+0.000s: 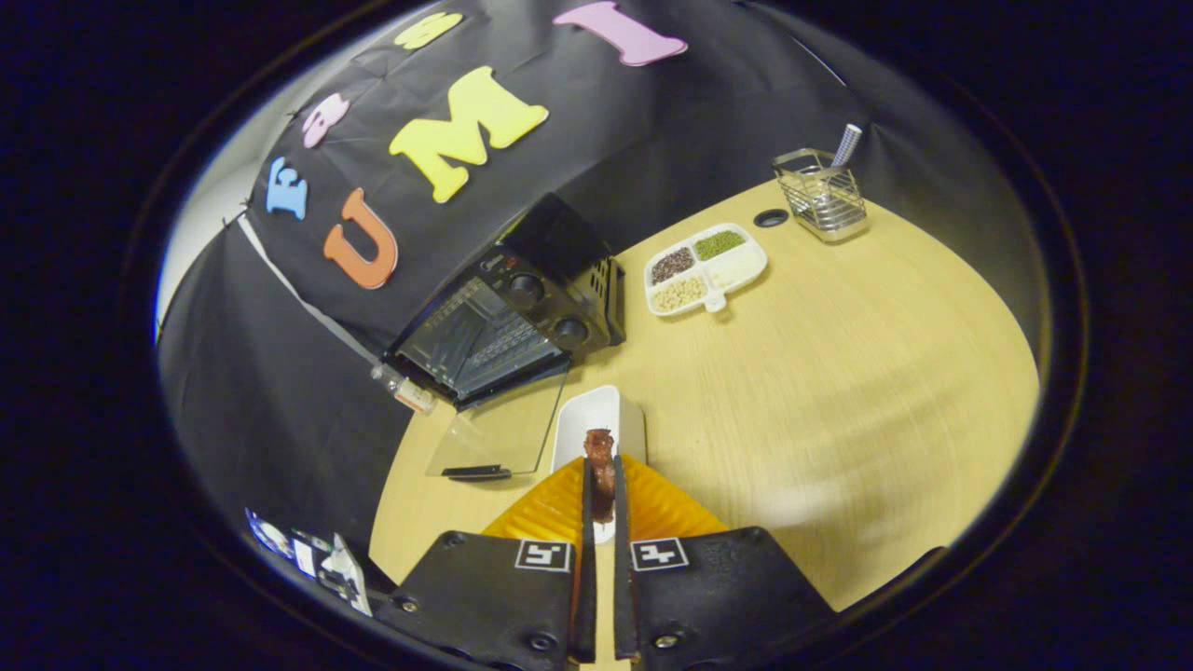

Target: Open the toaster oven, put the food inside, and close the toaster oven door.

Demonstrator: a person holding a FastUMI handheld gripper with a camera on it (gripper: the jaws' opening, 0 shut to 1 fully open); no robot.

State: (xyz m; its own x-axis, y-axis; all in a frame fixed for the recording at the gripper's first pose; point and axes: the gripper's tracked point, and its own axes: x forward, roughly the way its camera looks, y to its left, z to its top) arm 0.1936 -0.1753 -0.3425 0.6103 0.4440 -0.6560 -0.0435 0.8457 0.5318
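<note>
My gripper (601, 485) is shut on a dark red-brown piece of food (599, 457), which sticks out past the fingertips. It hangs above a white rectangular dish (587, 424) on the wooden table (839, 391). Beyond the dish and slightly to the left stands the black toaster oven (522, 312). Its glass door (499, 433) is folded down flat toward me, with the dark handle (477, 472) at its near edge. The wire rack inside shows through the opening. Two round knobs (525, 290) sit on the oven's right panel.
A white divided tray (706, 268) of beans and grains lies right of the oven. Farther back stands a wire holder (822, 196) with a striped stick in it, beside a dark round hole (771, 218) in the table. A small bottle (403, 389) lies left of the oven.
</note>
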